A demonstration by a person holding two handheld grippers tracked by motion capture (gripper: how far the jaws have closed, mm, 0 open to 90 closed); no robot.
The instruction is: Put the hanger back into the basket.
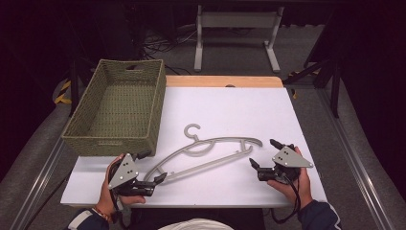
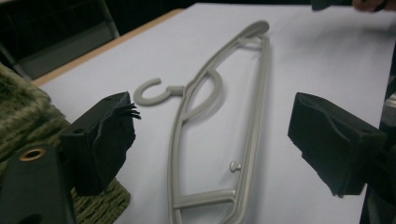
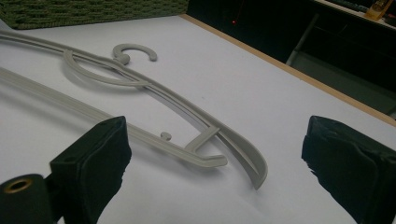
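A grey plastic hanger (image 1: 197, 142) lies flat on the white table (image 1: 230, 110), hook pointing toward the far side. My left gripper (image 1: 153, 166) is at the hanger's left end, open, its jaws on either side of that end without touching it. In the left gripper view the hanger (image 2: 254, 130) runs away between the wide-apart black pads (image 2: 100, 140). My right gripper (image 1: 263, 152) is open just right of the hanger's right tip. In the right gripper view that tip of the hanger (image 3: 140, 85) lies on the table between and ahead of the pads (image 3: 93, 163), untouched.
A green woven basket (image 1: 115, 139) with nothing in it stands at the table's back left, close to my left gripper; its weave shows as the basket (image 2: 18, 116) and the basket (image 3: 93, 11). A wooden strip (image 1: 225, 81) edges the far side. A metal frame (image 1: 237, 21) stands on the floor beyond.
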